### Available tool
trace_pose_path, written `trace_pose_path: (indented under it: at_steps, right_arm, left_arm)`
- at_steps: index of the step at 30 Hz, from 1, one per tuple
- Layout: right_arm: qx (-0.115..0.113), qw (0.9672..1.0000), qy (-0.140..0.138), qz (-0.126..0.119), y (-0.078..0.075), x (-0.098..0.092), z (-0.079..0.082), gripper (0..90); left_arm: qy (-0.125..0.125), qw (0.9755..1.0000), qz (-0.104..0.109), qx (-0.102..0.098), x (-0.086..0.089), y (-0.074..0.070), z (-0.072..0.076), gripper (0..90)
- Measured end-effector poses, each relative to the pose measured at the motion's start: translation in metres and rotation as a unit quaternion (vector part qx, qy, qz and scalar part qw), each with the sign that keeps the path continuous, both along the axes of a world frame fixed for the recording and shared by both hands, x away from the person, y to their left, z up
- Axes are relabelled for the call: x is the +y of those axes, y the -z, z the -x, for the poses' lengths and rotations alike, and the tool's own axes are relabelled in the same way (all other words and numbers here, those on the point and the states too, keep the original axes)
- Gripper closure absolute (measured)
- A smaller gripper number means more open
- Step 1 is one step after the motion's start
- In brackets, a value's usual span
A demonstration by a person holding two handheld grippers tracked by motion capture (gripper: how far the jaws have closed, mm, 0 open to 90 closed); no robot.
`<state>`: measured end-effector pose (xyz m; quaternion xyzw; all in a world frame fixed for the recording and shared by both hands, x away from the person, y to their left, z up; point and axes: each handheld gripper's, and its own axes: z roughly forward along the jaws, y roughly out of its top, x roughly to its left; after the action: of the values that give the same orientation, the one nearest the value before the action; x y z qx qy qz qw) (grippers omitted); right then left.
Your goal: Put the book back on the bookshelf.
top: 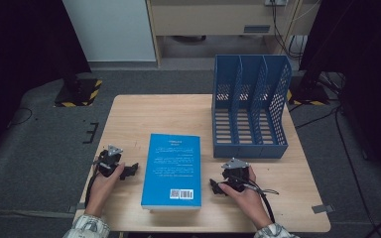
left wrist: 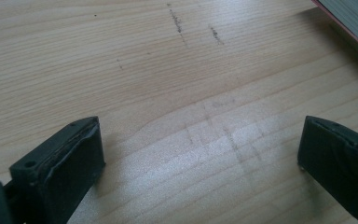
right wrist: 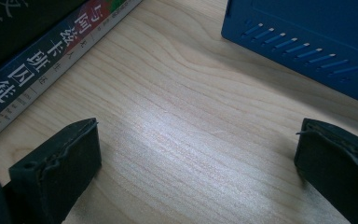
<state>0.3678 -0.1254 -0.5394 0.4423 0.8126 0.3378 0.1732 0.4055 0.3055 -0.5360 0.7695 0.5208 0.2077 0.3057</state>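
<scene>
A wooden table fills the middle of the high view. At about 2 o'clock on it stands a blue file rack, upright, its slots open toward you and holding nothing. A blue book lies flat, back cover up, at about 6 o'clock, near the front edge and just left of the rack's base.

Judging from this layout, the work looks barely begun: the book is not gripped, not lifted, and no slot is filled. Standing it up and sliding it into the rack is all left to do.

Your left gripper rests low at 8 o'clock, just beside the book's left edge, its tips turned toward the book. Its jaws stand wide apart over bare wood. Your right gripper sits at 4 o'clock, near the book's right edge and in front of the rack, likewise wide and holding nothing.
</scene>
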Motion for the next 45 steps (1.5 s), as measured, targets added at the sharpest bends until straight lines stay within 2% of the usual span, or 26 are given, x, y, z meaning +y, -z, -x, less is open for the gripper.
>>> trace_pose_path:
  at_steps: [3, 6, 7, 8, 9, 11, 14, 15, 19, 21, 22, 23, 24, 25, 26, 29, 30, 31, 32, 33, 36, 38, 40, 42, 45]
  right_arm:
    - [0.001, 1.0000, -0.002, 0.000, 0.000, 0.000, 0.000, 0.6]
    - [0.006, 1.0000, -0.004, -0.004, -0.002, -0.001, 0.000, 2.4]
    - [0.021, 0.9996, -0.013, -0.014, -0.006, -0.002, 0.000, 5.2]
    - [0.022, 0.9995, -0.019, -0.016, -0.008, -0.003, 0.001, 5.3]
    - [0.014, 0.9995, -0.022, -0.017, -0.012, -0.003, 0.003, 4.5]
    - [-0.002, 0.9995, -0.026, -0.016, -0.020, -0.001, 0.007, 5.4]
    - [-0.012, 0.9991, -0.036, -0.019, -0.027, 0.000, 0.013, 6.6]
    - [-0.022, 0.9988, -0.036, -0.025, -0.034, 0.001, 0.019, 7.2]
    - [-0.030, 0.9980, -0.037, -0.040, -0.045, -0.001, 0.027, 7.5]
    - [-0.042, 0.9968, -0.043, -0.052, -0.060, 0.000, 0.035, 7.9]
    - [-0.042, 0.9968, -0.043, -0.052, -0.060, 0.000, 0.035, 7.9]
    - [-0.050, 0.9955, -0.046, -0.066, -0.070, 0.000, 0.037, 7.9]
    - [-0.050, 0.9955, -0.046, -0.066, -0.070, 0.000, 0.037, 7.9]
    - [-0.055, 0.9950, -0.047, -0.069, -0.074, 0.000, 0.037, 7.9]
    - [-0.069, 0.9939, -0.052, -0.069, -0.083, 0.001, 0.039, 7.9]
    - [-0.076, 0.9925, -0.062, -0.073, -0.096, 0.005, 0.041, 8.0]
    - [-0.084, 0.9906, -0.071, -0.080, -0.107, 0.010, 0.043, 8.4]
    - [-0.084, 0.9906, -0.071, -0.080, -0.107, 0.010, 0.043, 8.4]
    - [-0.088, 0.9901, -0.078, -0.077, -0.114, 0.016, 0.044, 8.6]
    - [-0.087, 0.9899, -0.082, -0.077, -0.116, 0.020, 0.043, 8.6]
    - [-0.084, 0.9890, -0.093, -0.078, -0.117, 0.027, 0.040, 8.4]
    - [-0.077, 0.9878, -0.110, -0.079, -0.115, 0.040, 0.035, 7.8]
    - [-0.073, 0.9874, -0.117, -0.078, -0.113, 0.046, 0.033, 7.6]
    - [-0.071, 0.9868, -0.123, -0.078, -0.111, 0.054, 0.028, 7.2]
    - [-0.064, 0.9864, -0.130, -0.079, -0.107, 0.063, 0.020, 6.8]
  left_arm:
    - [0.001, 0.9999, 0.008, 0.006, 0.001, -0.003, 0.002, 1.2]
    - [-0.001, 0.9998, 0.019, 0.003, 0.003, -0.006, 0.004, 3.8]
    - [0.000, 0.9997, 0.025, -0.001, 0.006, -0.013, 0.007, 3.4]
    - [0.000, 0.9997, 0.025, -0.001, 0.006, -0.013, 0.007, 3.7]
    - [-0.002, 0.9992, 0.037, -0.014, 0.008, -0.020, 0.011, 3.9]
    - [-0.002, 0.9990, 0.042, -0.016, 0.009, -0.022, 0.013, 3.9]
    - [-0.004, 0.9984, 0.052, -0.023, 0.013, -0.029, 0.020, 3.9]
    - [0.000, 0.9976, 0.061, -0.032, 0.013, -0.035, 0.025, 4.0]
    - [-0.002, 0.9963, 0.077, -0.037, 0.014, -0.042, 0.029, 4.0]
    - [0.000, 0.9957, 0.082, -0.043, 0.013, -0.050, 0.032, 4.3]
    - [0.000, 0.9957, 0.082, -0.043, 0.013, -0.050, 0.032, 4.3]
    - [0.003, 0.9952, 0.087, -0.045, 0.011, -0.057, 0.034, 4.3]
    - [0.003, 0.9952, 0.087, -0.045, 0.011, -0.057, 0.034, 4.3]
    - [0.003, 0.9943, 0.094, -0.050, 0.009, -0.063, 0.036, 4.3]
    - [0.005, 0.9939, 0.096, -0.053, 0.008, -0.066, 0.037, 4.3]
    - [0.013, 0.9932, 0.098, -0.061, 0.003, -0.078, 0.042, 4.1]
    - [0.017, 0.9929, 0.099, -0.064, 0.001, -0.081, 0.043, 4.1]
    - [0.018, 0.9925, 0.101, -0.066, 0.000, -0.084, 0.043, 4.1]
    - [0.020, 0.9918, 0.106, -0.068, -0.002, -0.087, 0.044, 4.4]
    - [0.027, 0.9892, 0.125, -0.071, -0.006, -0.095, 0.047, 4.4]
    - [0.036, 0.9884, 0.127, -0.075, -0.011, -0.101, 0.050, 4.5]
    - [0.044, 0.9889, 0.121, -0.075, -0.016, -0.107, 0.052, 4.4]
    - [0.056, 0.9877, 0.124, -0.076, -0.024, -0.111, 0.055, 4.3]
    - [0.068, 0.9864, 0.132, -0.071, -0.031, -0.112, 0.056, 4.0]
    - [0.084, 0.9866, 0.126, -0.060, -0.045, -0.106, 0.055, 3.9]
